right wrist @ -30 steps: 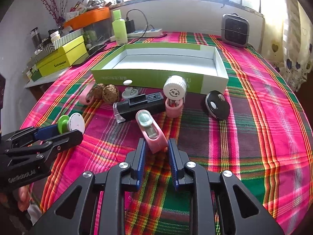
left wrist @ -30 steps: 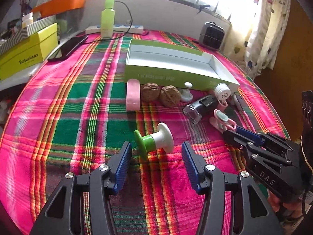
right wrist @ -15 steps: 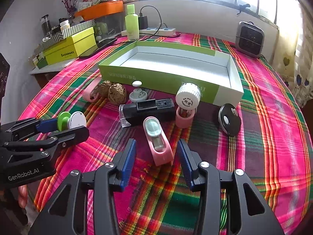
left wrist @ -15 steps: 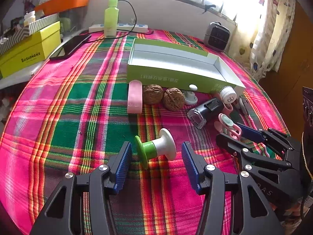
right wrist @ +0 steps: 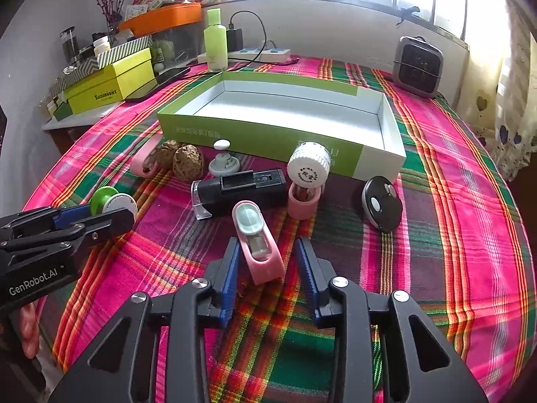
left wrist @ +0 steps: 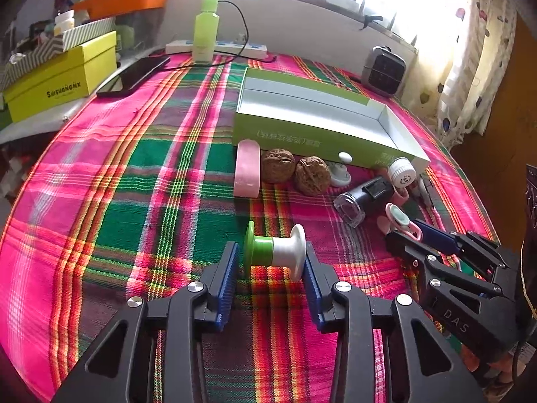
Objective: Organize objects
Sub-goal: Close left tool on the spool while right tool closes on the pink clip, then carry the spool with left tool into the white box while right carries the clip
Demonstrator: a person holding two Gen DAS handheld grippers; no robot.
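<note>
A green-and-white spool point(left wrist: 273, 252) lies on the plaid cloth between the pads of my left gripper point(left wrist: 271, 258); the jaws are open around it, the right pad at its white flange. My right gripper point(right wrist: 267, 262) is open around the near end of a pink clip-like gadget point(right wrist: 258, 247) lying flat. An open green box point(right wrist: 288, 117) stands beyond. In front of it lie two walnuts point(left wrist: 295, 171), a pink case point(left wrist: 247, 173), a black stamp point(right wrist: 241, 189), a white-capped vial point(right wrist: 307, 181), a small grey knob point(right wrist: 223, 161) and a black round remote point(right wrist: 382, 203).
A grey heater point(right wrist: 418, 65) stands at the back right. A green bottle point(right wrist: 214, 45), power strip point(right wrist: 255, 55), phone point(left wrist: 134, 75) and yellow box point(left wrist: 63, 84) line the back left. The table edge falls away left and right.
The left gripper moved forward, so the spool now sits between its pads. The right gripper opened from nearly shut around the pink gadget and now stands wider around it.
</note>
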